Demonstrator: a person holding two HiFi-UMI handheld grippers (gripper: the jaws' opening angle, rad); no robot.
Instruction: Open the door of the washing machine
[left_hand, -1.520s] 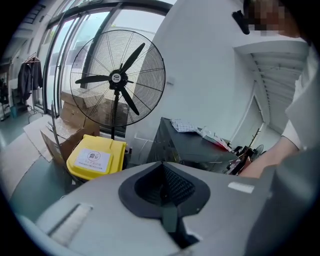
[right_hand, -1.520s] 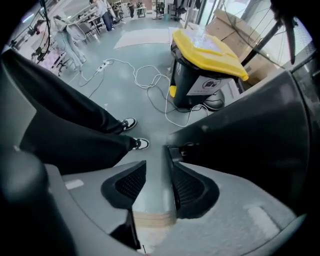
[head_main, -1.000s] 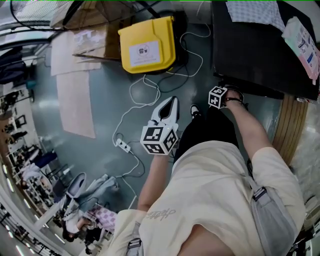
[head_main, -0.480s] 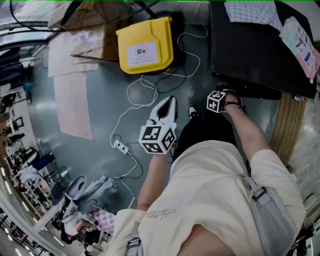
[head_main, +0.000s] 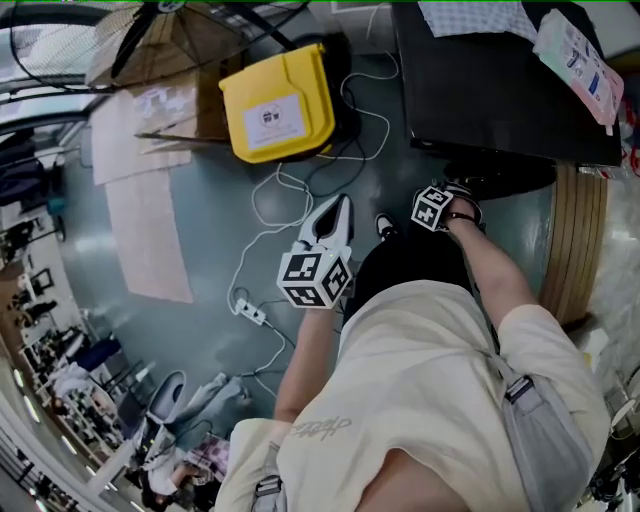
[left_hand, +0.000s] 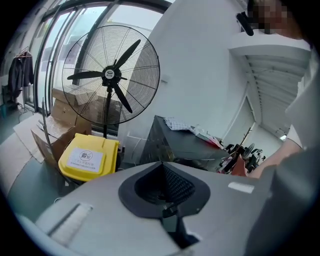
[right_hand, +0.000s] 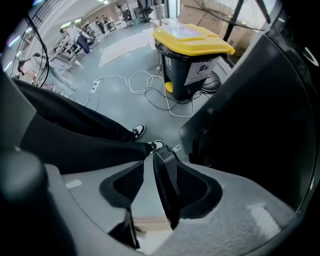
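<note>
Standing over the floor, the person keeps both tools low in front of the legs. The washing machine is the black box at the person's right side, with cloths lying on its top. A rounded dark bulge low on its front, which I take for the door, looks still closed.

Compared with a second ago, the right gripper has shifted a little along the machine's front and the wrist has rolled, so its marker cube now shows another face. It points down at the floor, just beside the dark front. Its jaws stand apart, with only bare floor showing between them; they grasp nothing. In the right gripper view a darker recess sits in the front near the jaws, but I cannot tell if this is the handle.

The left gripper has kept its place, well apart from the machine and aimed toward the yellow bin and the big fan. Its jaws are pressed together and empty.

To my judgement this small move is the approach only: the right hand is lining up with the door, and no pull has begun yet. The white cable on the floor lies away from the machine.
</note>
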